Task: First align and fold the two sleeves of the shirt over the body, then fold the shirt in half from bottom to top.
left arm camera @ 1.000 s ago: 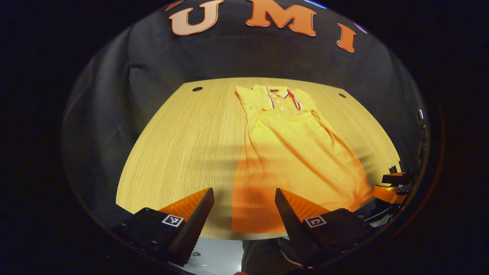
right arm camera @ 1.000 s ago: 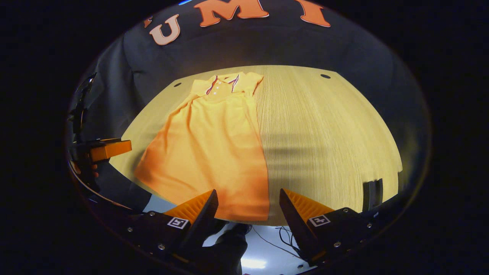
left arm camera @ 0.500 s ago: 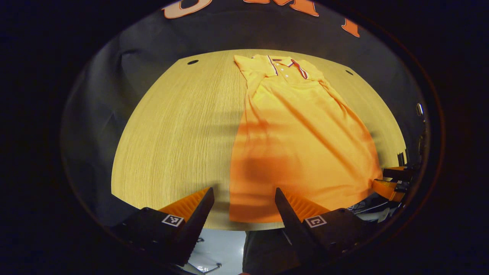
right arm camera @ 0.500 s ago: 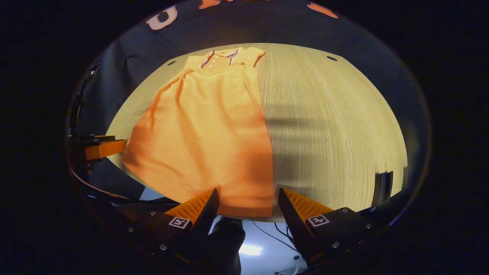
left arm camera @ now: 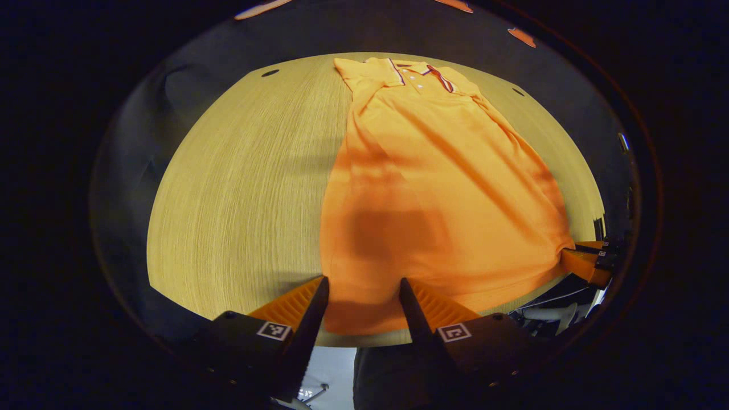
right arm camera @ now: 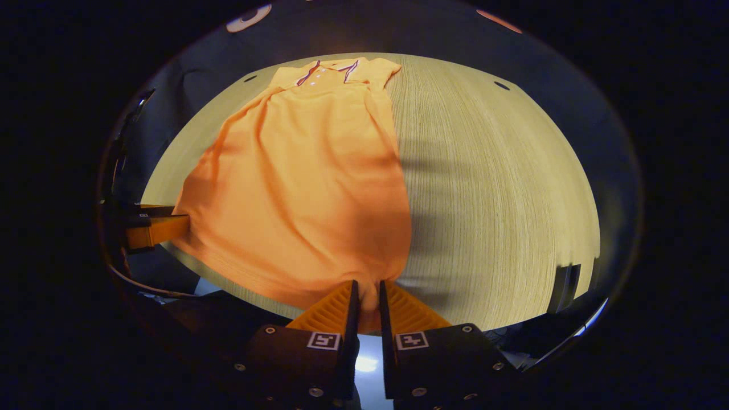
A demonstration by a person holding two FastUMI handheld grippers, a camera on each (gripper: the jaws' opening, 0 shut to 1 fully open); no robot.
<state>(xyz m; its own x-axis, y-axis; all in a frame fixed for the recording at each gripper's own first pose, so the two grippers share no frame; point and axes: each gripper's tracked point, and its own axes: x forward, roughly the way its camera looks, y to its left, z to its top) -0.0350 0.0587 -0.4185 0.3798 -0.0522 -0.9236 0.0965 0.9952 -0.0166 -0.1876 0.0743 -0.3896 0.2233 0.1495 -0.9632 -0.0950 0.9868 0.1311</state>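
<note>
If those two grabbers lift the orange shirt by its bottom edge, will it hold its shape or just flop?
Probably flop: the shirt is thin cloth lying flat on the table, already bunching where the right gripper pinches its hem. It looks light, so lifting should be easy. The middle of the hem would likely sag, since the left gripper sits open around its corner.

Left gripper (left arm camera: 361, 287): two wedge-shaped fingers with ribbed inner faces are carried on black blocks.
Left markings: a small square black-and-white tag (left arm camera: 273, 331) is fixed on each block.
Right gripper (right arm camera: 365, 296): the same ribbed wedge fingers are mounted on black blocks.
Right markings: a square tag (right arm camera: 323, 340) is borne by each block.
Right screws (right arm camera: 311, 392): round screw heads are seen along the block edges.
</note>
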